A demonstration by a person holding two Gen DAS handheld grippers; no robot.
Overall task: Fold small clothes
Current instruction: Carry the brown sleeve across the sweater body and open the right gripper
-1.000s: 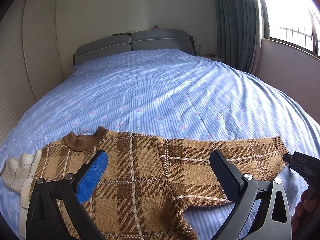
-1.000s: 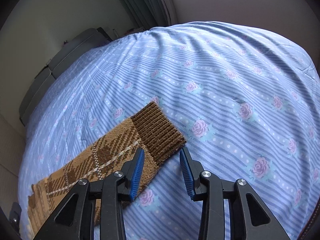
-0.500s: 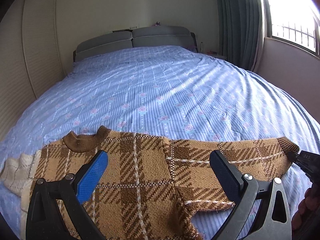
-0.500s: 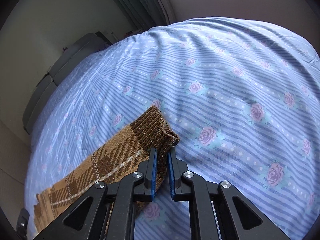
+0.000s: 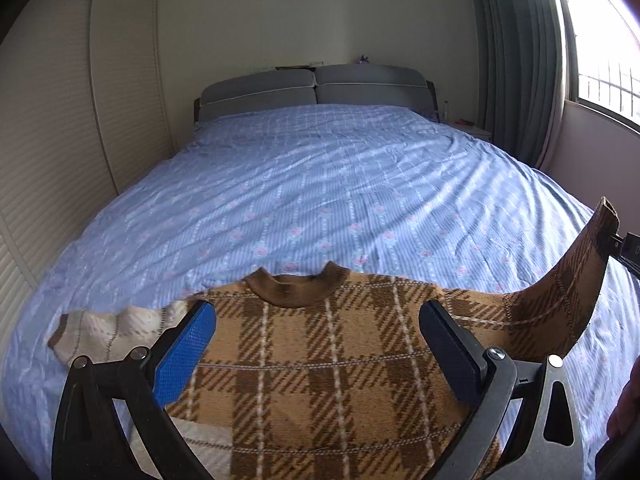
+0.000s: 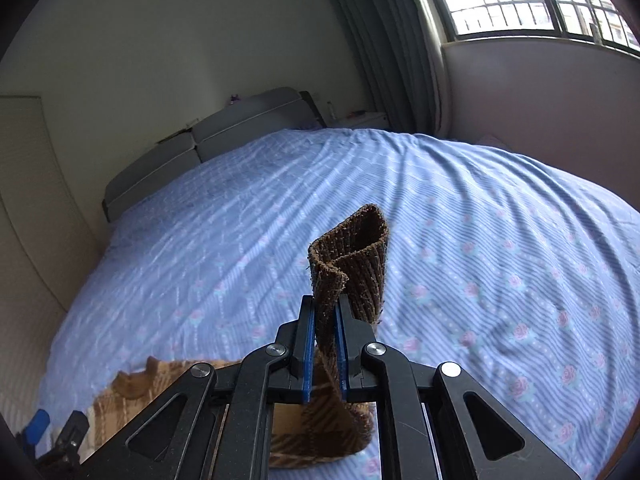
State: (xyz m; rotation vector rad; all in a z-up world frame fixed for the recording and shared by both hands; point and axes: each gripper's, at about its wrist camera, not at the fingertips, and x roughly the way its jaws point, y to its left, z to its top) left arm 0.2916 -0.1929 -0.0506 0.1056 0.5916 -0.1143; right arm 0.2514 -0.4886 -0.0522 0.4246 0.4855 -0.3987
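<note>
The bed (image 5: 360, 184), under a blue striped, rose-printed sheet, carries a brown plaid knit sweater (image 5: 328, 360) lying flat, collar toward the headboard. Its sleeve (image 5: 572, 300) runs out sideways and curls upward. The right gripper (image 6: 324, 344) is clamped fully on the ribbed cuff (image 6: 356, 256). The body lies leftward, so the fold apparently goes that way. The left gripper (image 5: 316, 352) hovers over the chest, jaws wide, empty.
</note>
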